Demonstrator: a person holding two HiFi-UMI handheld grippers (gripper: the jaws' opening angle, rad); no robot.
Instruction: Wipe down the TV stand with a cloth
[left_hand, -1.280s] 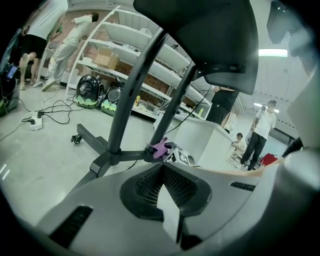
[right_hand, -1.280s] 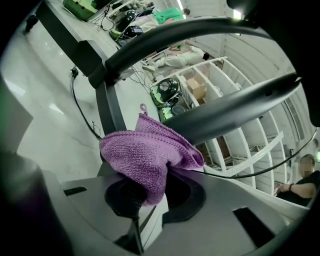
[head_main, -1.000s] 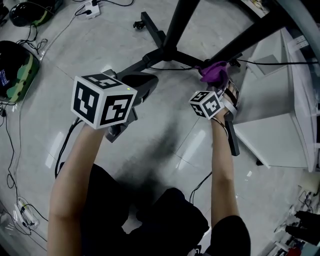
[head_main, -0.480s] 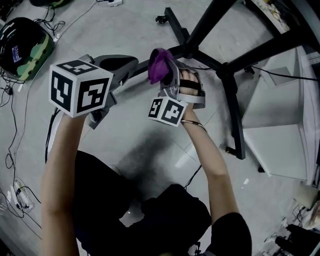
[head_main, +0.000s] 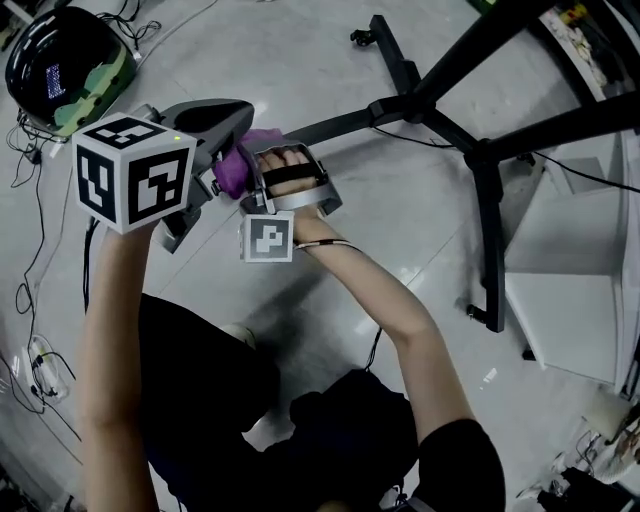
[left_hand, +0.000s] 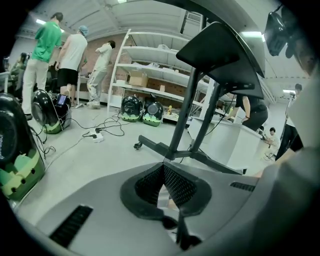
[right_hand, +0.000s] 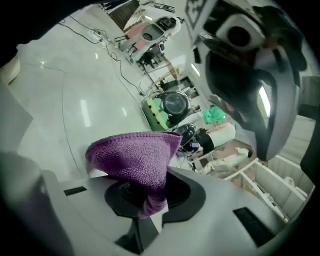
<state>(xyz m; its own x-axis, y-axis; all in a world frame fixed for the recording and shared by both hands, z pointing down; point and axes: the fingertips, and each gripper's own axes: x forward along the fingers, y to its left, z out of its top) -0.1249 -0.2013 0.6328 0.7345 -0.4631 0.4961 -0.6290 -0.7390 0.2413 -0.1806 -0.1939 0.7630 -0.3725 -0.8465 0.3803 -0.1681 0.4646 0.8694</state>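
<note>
Plainly, the purple cloth (right_hand: 135, 152) is pinched in the right hand-held gripper (right_hand: 150, 197). Its jaws are closed narrowly on a lower corner of the fabric, and the rest bunches up in a loose fold above them. The pinched end itself is buried between the dark pads and cannot be made out.

In the head view the cloth (head_main: 235, 168) sits at the tip of the right hand-held gripper (head_main: 262, 180), held up over the floor (head_main: 400, 230) to the left of the TV stand (head_main: 487, 210). It lies just beside the front of the left hand-held gripper (head_main: 222, 115). Whether the two touch cannot be told from here.

The left hand-held gripper (left_hand: 162, 172) has its jaws drawn together, the pads meeting at the tip with nothing between them. It points across the floor at the TV stand (left_hand: 186, 112), whose black post rises from splayed legs to a dark plate at the top.

In the head view only the stand's legs and slanted bars show, and its upper part is cut off at the frame's edge. The person's right hand (head_main: 288, 172) wraps the right grip, while the left hand is hidden under the marker cube (head_main: 130, 170).

A rounded black and green case (head_main: 62, 62) lies at the far left among cables (head_main: 30, 270). Beyond the stand, a white shelf unit (left_hand: 150, 65) stands against the far wall with several people (left_hand: 75, 55) beside it.
</note>
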